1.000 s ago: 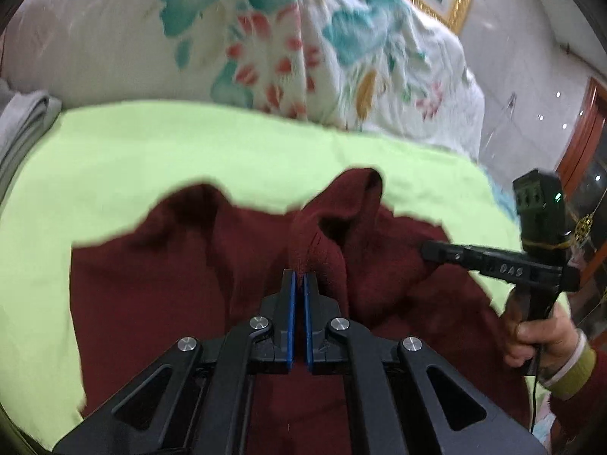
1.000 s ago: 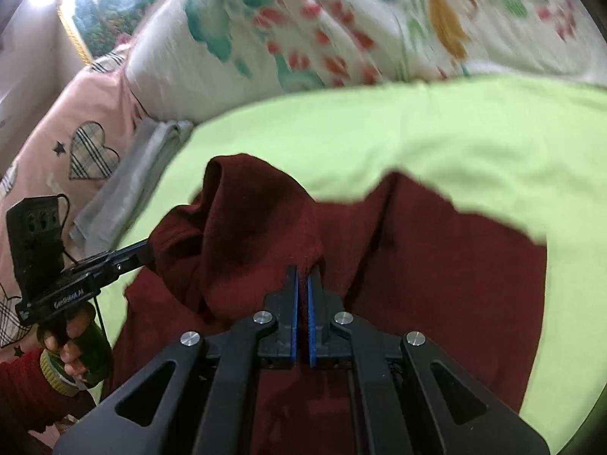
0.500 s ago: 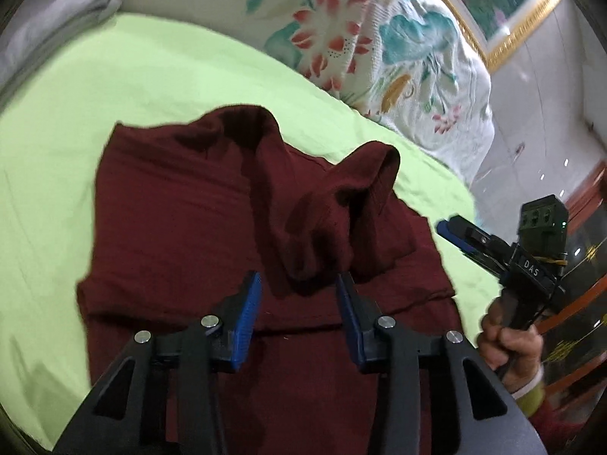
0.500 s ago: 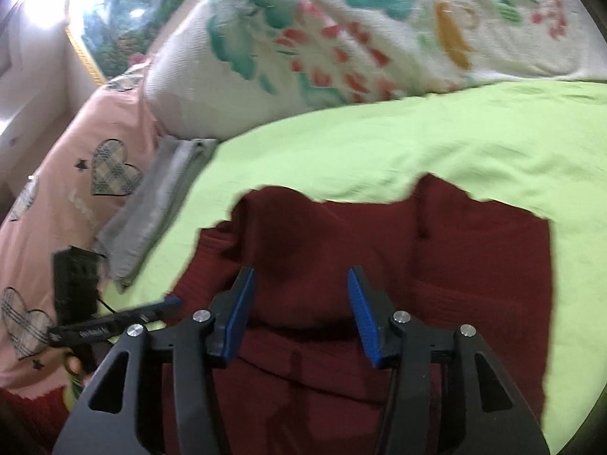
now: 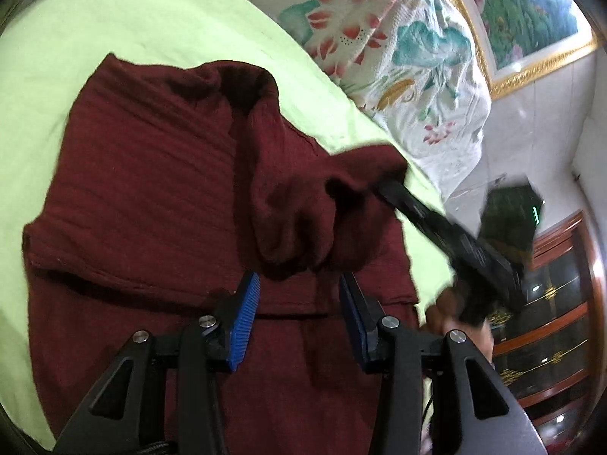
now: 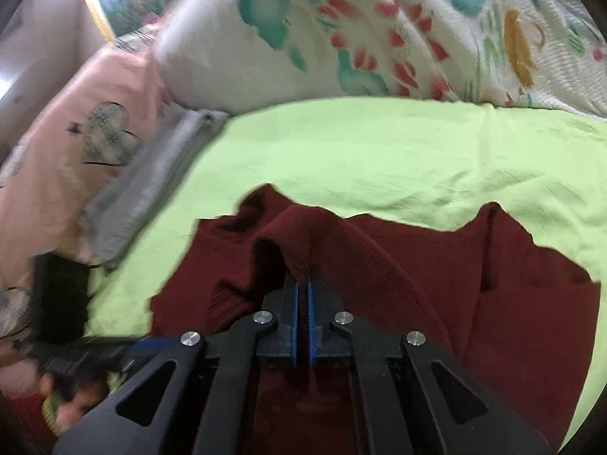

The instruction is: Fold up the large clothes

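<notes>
Dark red sweater (image 5: 151, 197) lies flat on lime-green sheet (image 5: 76, 38), right under and ahead of both tools. Left gripper (image 5: 299, 303) jaws part-way apart, blue pads (image 5: 246, 314) clear of cloth, nothing between them. Right gripper (image 6: 301, 284) jaws have just been closing, now clamped on a raised fold of the sweater, tenting it up. Floral quilt (image 6: 379, 38) beyond the sheet, grey folded cloth (image 6: 151, 182) off to right gripper's left

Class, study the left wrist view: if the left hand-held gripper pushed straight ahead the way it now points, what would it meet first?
Most likely the raised fold of the dark red garment, bunched just beyond the open left hand-held gripper. Nothing sits between the blue pads. Depth is hard to judge in this fisheye view.
</notes>
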Demonstrator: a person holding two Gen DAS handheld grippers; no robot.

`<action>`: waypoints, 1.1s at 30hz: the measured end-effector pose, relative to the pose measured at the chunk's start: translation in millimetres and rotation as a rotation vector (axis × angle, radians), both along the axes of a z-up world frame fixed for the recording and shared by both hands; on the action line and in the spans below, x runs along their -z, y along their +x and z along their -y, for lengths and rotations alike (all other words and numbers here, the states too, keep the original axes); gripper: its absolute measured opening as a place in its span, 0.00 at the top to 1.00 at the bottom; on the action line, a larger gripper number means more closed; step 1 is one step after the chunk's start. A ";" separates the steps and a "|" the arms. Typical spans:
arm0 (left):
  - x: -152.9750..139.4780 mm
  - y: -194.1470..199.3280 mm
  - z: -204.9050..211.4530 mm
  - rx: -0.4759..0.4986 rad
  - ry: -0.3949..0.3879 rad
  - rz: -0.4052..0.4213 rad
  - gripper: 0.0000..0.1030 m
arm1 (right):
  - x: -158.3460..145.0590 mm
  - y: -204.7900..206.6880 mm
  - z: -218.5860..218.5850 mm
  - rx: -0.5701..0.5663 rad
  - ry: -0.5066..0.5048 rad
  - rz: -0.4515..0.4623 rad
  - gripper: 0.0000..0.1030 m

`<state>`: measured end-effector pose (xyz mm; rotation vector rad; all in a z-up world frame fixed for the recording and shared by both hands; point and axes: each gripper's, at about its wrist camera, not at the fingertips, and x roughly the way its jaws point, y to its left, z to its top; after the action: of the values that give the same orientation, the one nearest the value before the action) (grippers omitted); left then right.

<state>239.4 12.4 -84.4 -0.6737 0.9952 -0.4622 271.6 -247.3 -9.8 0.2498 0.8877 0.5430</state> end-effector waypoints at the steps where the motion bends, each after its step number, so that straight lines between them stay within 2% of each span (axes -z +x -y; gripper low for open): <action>1: 1.6 0.3 -2.4 -0.007 -0.022 -0.004 0.57 | -6.0 -16.4 5.3 -0.014 0.019 0.027 0.96; 5: 5.8 2.3 -3.5 -0.006 -0.065 -0.011 0.51 | -6.0 -70.3 18.6 -0.074 0.070 0.050 0.95; 7: 6.6 3.6 2.2 0.011 -0.063 -0.014 0.48 | 11.5 -90.4 23.2 -0.100 0.075 -0.017 0.93; 10: 11.2 4.9 11.1 0.035 -0.052 -0.025 0.48 | 36.4 -107.6 30.4 -0.073 0.054 -0.111 0.78; 11: 13.5 5.5 13.3 0.039 -0.047 -0.031 0.48 | 39.7 -110.4 34.5 -0.056 0.061 -0.124 0.71; 12: 15.7 6.2 15.0 0.039 -0.041 -0.036 0.48 | 40.7 -112.0 38.4 -0.040 0.074 -0.130 0.69; 17: 23.8 9.6 9.4 0.024 -0.068 -0.058 0.48 | 29.2 -99.5 66.7 0.086 0.211 -0.114 0.60; 19: 26.2 11.4 6.8 0.022 -0.085 -0.062 0.48 | 29.7 -85.5 78.2 0.149 0.250 -0.134 0.59; 23: 27.6 14.8 8.9 0.040 -0.087 -0.062 0.48 | 42.7 -61.4 90.9 0.263 0.269 -0.228 0.59; 28: 30.9 15.6 11.3 0.063 -0.070 -0.066 0.50 | 62.2 -46.8 84.1 0.296 0.316 -0.362 0.59; 33: 28.5 17.9 16.7 0.091 -0.033 -0.059 0.52 | 61.8 -60.0 95.6 0.375 0.309 -0.355 0.59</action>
<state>257.3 -4.3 -112.9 -0.6769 1.0787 -0.5418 211.6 -342.9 -71.6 0.7955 1.0664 0.2851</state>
